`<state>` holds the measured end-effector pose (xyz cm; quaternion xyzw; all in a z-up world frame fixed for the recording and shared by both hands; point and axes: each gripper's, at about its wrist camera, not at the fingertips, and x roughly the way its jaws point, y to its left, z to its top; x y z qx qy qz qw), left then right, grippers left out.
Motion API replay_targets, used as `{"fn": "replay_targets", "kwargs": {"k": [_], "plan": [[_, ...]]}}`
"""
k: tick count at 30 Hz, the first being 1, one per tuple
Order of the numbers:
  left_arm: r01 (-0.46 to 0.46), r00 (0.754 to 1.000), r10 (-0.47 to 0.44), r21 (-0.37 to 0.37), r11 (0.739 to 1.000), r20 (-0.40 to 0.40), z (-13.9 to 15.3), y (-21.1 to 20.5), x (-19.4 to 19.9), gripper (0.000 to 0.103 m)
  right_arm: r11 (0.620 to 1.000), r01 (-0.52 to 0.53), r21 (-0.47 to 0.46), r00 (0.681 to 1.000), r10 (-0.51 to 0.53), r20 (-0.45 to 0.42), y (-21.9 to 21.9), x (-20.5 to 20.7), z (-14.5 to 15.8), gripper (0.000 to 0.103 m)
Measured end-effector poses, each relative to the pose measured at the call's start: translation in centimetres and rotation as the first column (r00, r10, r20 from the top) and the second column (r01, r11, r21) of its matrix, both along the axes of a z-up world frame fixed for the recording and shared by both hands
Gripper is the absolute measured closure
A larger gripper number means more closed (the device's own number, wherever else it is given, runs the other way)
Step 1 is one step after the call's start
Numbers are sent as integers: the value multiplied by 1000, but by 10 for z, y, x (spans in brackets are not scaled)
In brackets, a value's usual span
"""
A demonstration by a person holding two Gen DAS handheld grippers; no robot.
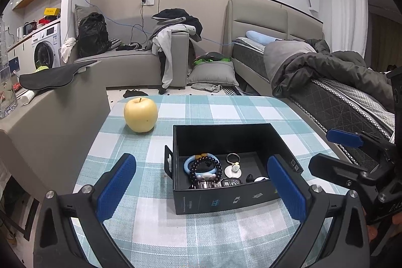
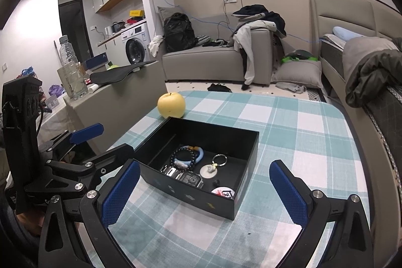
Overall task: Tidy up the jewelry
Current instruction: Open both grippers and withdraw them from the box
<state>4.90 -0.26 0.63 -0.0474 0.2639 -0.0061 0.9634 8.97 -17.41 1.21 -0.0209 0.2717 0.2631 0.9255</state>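
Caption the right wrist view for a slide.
Open right hand-held gripper faces a black rectangular cardboard box holding a dark beaded bracelet, beside a yellow apple on the teal-checked tablecloth.

Even indoor light — ceiling glare, fisheye-warped edges.

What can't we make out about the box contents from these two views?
- Watch: left wrist view, the black box's near wall cuts off its lower part; the dial is too small to read in either view.
- Round badge: its print is too small to read in the right wrist view; in the left wrist view the left tool's right finger partly hides it.
- Small dark item beside the badge: too small to identify.
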Motion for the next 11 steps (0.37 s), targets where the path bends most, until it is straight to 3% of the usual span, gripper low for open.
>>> {"fn": "replay_targets", "kwargs": {"k": [11], "plan": [[9, 1000, -9, 4, 1000, 6, 2, -2, 0, 1, 1000, -10, -16, 1000, 10, 0, 3, 1, -2, 0]]}}
